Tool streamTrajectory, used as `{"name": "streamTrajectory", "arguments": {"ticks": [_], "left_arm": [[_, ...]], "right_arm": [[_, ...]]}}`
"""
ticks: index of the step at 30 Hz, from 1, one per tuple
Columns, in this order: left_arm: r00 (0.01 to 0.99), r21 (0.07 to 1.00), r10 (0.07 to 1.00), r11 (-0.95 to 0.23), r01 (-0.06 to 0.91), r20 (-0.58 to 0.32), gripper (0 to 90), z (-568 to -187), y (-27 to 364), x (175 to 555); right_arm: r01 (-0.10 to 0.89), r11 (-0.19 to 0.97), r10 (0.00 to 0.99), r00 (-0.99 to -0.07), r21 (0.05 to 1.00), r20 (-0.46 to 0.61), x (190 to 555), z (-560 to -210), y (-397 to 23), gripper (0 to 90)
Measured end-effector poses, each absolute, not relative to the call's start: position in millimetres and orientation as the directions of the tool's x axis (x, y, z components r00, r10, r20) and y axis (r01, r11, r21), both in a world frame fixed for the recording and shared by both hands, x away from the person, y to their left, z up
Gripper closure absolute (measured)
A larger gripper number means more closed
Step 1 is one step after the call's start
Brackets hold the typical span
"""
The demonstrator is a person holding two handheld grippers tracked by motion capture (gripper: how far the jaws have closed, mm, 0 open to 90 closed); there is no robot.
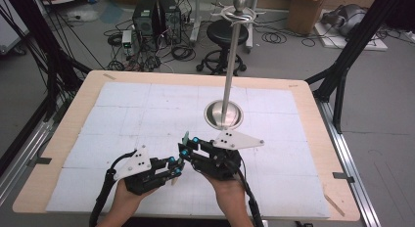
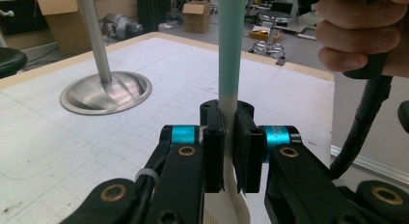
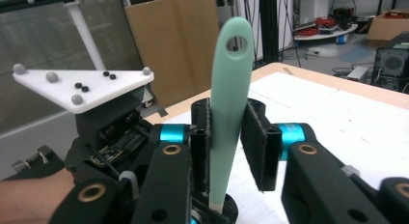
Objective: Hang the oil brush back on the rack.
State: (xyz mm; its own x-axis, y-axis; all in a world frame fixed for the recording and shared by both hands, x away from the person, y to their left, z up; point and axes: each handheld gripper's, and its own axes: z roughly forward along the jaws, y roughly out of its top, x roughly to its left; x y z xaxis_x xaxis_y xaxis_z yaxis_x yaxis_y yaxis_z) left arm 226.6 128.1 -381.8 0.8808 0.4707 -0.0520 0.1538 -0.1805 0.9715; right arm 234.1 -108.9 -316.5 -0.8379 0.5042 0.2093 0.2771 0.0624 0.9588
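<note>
Right now a mint-green toothbrush (image 3: 230, 96) stands between my 2 grippers, above the near middle of the tabletop (image 1: 303, 97). Its white neck runs down through my left gripper (image 2: 230, 151), whose jaws are pressed tight on it, with the bristled head just below them at the bottom edge of the left gripper view. From there the green handle rises straight up out of that view. In the right gripper view the same handle stands upright between the jaws of my right gripper (image 3: 231, 147), its rounded end with a hanging hole at the top. Those jaws are not closed on it: the handle leans against the pad on 1 side, and a clear gap shows to the other pad.

From above, my left gripper (image 1: 172, 172) and right gripper (image 1: 185, 145) nearly meet tip to tip, each carrying a grey 3-cornered plate. Beyond them, well apart, a metal stand (image 1: 230, 65) rises from a round dished base (image 1: 211, 114) on the white mat (image 1: 127, 114) covering the tabletop. On the floor past the table sit a black stool (image 1: 218, 36) and 2 computer towers (image 1: 156, 19).
</note>
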Motion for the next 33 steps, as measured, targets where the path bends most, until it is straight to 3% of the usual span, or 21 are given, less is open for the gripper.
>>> {"name": "streamTrajectory", "arguments": {"ticks": [8, 9, 10, 12, 15, 16, 18, 22, 27, 33], "left_arm": [[0.894, 0.971, 0.443, -0.177, 0.160, -0.067, 82.5, -381.3, 129.0, 227.0], [0.906, 0.970, 0.410, -0.159, 0.183, -0.103, 70.1, -380.9, 130.0, 228.8], [0.915, 0.967, 0.379, -0.145, 0.208, -0.140, 70.1, -380.2, 130.8, 231.0], [0.926, 0.964, 0.345, -0.154, 0.217, -0.153, 57.1, -379.8, 132.8, 232.5], [0.943, 0.963, 0.288, -0.155, 0.220, -0.169, 49.7, -379.5, 137.2, 234.2], [0.950, 0.965, 0.256, -0.144, 0.218, -0.177, 49.4, -378.8, 138.8, 234.5], [0.961, 0.969, 0.197, -0.118, 0.219, -0.193, 49.5, -377.9, 140.2, 234.3], [0.970, 0.968, 0.114, -0.109, 0.226, -0.214, 50.3, -377.8, 141.2, 233.8], [0.975, 0.970, 0.031, -0.102, 0.220, -0.218, 53.8, -378.7, 140.3, 232.6], [0.975, 0.969, -0.002, -0.107, 0.222, -0.224, 58.4, -378.7, 140.7, 232.0]], "right_arm": [[0.296, 0.062, 0.483, -0.845, 0.953, 0.231, 234.4, -316.2, -111.2, 76.1], [0.292, 0.062, 0.462, -0.856, 0.954, 0.233, 234.7, -315.3, -112.8, 76.2], [0.292, 0.062, 0.462, -0.856, 0.954, 0.233, 234.7, -315.3, -112.8, 76.2], [0.281, 0.073, 0.440, -0.870, 0.957, 0.222, 235.2, -314.5, -115.7, 76.2], [0.282, 0.077, 0.376, -0.897, 0.956, 0.235, 236.5, -314.9, -119.7, 76.2], [0.261, 0.084, 0.297, -0.928, 0.962, 0.226, 238.5, -316.9, -122.6, 76.2], [0.258, 0.081, 0.272, -0.935, 0.963, 0.227, 239.2, -317.7, -123.5, 76.2], [0.244, 0.066, 0.115, -0.965, 0.968, 0.236, 242.9, -320.6, -127.9, 76.1], [0.213, 0.061, 0.022, -0.977, 0.975, 0.212, 245.2, -320.3, -129.0, 76.1], [0.186, 0.045, -0.050, -0.981, 0.982, 0.188, 246.8, -320.0, -127.5, 76.1]]}}
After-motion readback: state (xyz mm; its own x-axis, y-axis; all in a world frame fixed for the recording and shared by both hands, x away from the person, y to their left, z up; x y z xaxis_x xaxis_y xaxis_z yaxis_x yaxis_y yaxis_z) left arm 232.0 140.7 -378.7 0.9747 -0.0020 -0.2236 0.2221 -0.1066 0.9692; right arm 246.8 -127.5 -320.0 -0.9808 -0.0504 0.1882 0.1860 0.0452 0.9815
